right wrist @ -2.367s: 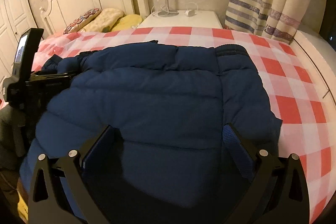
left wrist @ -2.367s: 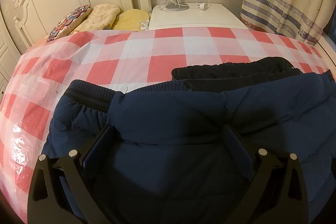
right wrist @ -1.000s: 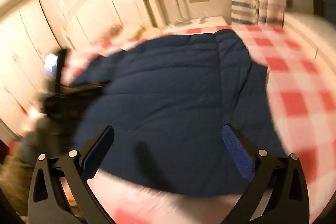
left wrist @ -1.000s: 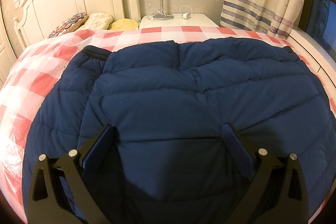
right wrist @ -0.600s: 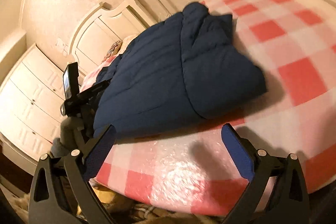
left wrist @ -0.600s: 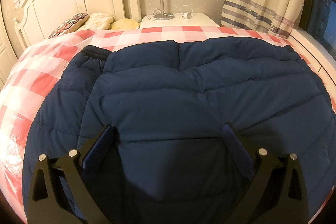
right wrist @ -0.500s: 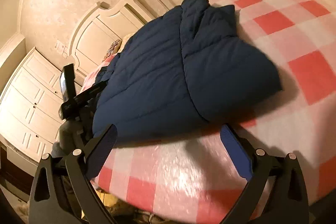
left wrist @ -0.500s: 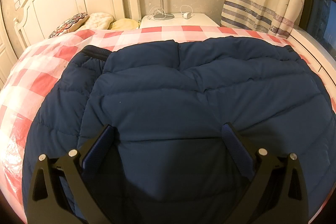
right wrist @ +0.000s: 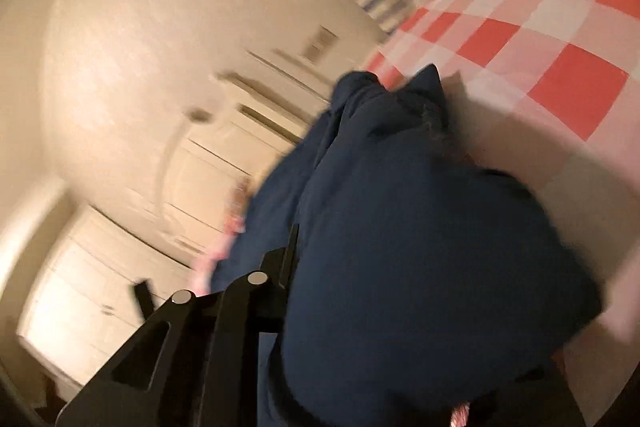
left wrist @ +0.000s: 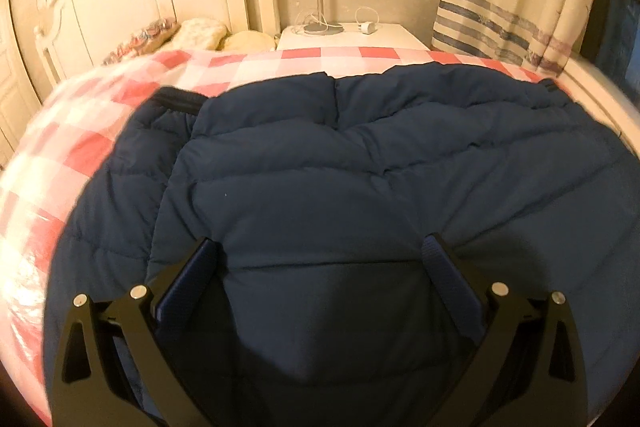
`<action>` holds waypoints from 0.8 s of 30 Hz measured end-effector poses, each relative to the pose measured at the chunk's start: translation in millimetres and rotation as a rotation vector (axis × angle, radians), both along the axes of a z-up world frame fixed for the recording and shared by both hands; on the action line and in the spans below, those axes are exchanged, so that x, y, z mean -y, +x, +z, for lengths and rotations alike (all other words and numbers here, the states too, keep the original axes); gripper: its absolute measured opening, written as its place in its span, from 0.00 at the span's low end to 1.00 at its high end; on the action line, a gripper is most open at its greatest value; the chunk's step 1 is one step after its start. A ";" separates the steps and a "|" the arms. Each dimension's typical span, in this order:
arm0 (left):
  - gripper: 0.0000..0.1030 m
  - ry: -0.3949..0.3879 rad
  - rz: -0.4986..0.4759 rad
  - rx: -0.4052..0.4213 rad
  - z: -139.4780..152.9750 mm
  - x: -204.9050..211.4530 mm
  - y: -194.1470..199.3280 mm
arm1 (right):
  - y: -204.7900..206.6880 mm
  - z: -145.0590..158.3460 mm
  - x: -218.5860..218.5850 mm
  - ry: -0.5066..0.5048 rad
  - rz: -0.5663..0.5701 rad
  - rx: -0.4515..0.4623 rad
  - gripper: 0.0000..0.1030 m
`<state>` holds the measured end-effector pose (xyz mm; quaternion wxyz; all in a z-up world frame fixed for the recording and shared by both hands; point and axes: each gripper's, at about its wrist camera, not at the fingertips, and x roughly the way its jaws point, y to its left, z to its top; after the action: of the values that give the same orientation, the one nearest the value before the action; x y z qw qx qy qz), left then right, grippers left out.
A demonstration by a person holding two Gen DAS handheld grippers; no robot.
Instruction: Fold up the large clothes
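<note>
The navy puffer jacket (left wrist: 360,167) lies spread across the bed (left wrist: 80,131) with its red-and-white checked cover, one sleeve folded in along its left side. The left tool (left wrist: 320,263) hangs just above the jacket's near part, fingers spread wide, nothing pinched. In the blurred right wrist view the right tool (right wrist: 360,287) is rolled sideways at the jacket's edge; its jaws have just been closing, with a bulge of jacket fabric between them (only one finger (right wrist: 280,263) shows, so whether the pads press cannot be told).
</note>
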<state>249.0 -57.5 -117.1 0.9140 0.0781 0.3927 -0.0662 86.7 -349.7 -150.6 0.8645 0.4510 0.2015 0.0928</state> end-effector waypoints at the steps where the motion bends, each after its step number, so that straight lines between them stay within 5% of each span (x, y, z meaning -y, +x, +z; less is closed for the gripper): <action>1: 0.97 0.025 -0.014 0.010 2.2 4.5 -3.8 | -6.8 3.3 -0.1 -0.008 0.002 0.023 0.37; 9: 0.94 -0.035 -0.222 0.096 37.5 49.2 -84.9 | -81.5 34.0 21.2 -0.031 -0.014 0.136 0.34; 11: 0.98 0.011 -0.280 0.124 33.5 71.6 -105.2 | -92.8 48.8 26.7 -0.105 -0.027 0.141 0.34; 12: 0.98 0.109 -0.289 0.133 20.6 89.6 -111.1 | -98.7 56.3 26.5 -0.138 -0.027 0.148 0.34; 16: 0.98 0.154 -0.312 0.062 1.1 104.8 -108.3 | -107.3 71.3 10.2 -0.235 -0.012 0.150 0.34; 18: 0.98 0.117 -0.354 -0.001 13.1 98.5 -96.5 | -109.0 80.9 2.4 -0.272 0.000 0.164 0.34; 22: 0.98 0.009 -0.222 0.031 42.2 63.1 -61.8 | -107.3 106.4 -28.2 -0.405 0.019 0.187 0.34; 24: 0.98 0.003 -0.273 -0.073 27.6 61.4 -49.3 | -105.6 115.8 -45.2 -0.460 0.028 0.199 0.34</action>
<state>199.7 -118.9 -89.5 0.8815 0.1294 0.4115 -0.1922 -18.9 -304.5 -34.9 0.9586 0.2282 0.1375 0.1002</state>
